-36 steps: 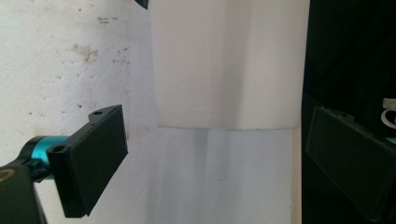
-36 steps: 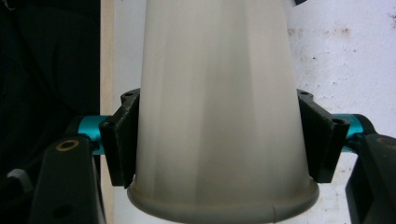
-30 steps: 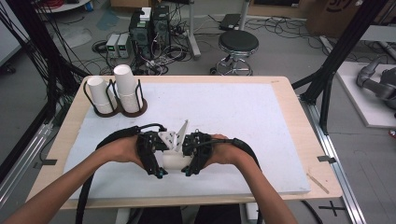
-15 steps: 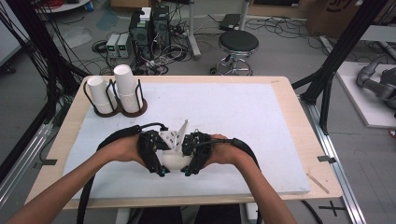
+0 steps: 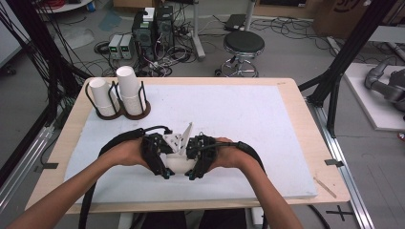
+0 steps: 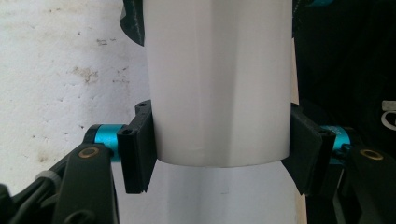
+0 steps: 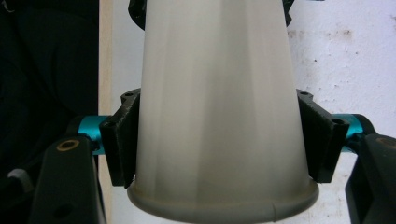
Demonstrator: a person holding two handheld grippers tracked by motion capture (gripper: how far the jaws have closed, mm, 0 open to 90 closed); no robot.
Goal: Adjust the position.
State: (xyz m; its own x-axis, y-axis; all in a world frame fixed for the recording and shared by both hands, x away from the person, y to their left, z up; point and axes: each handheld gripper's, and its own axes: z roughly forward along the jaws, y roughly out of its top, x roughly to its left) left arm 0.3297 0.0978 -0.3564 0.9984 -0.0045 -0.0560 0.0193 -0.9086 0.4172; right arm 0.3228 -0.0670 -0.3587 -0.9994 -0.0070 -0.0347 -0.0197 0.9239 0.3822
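A white-padded wooden counter (image 5: 267, 119) fills mid-frame. Low at its centre a white paper cup (image 5: 177, 164) lies between both grippers: the left gripper (image 6: 219, 154), fingers just closed, and right gripper (image 7: 219, 144) each clamp it.

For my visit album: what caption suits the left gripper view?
Left tool shut on a white paper cup, above the white table mat.

left gripper (image 5: 165, 168), right gripper (image 5: 193, 171), jaws clamped
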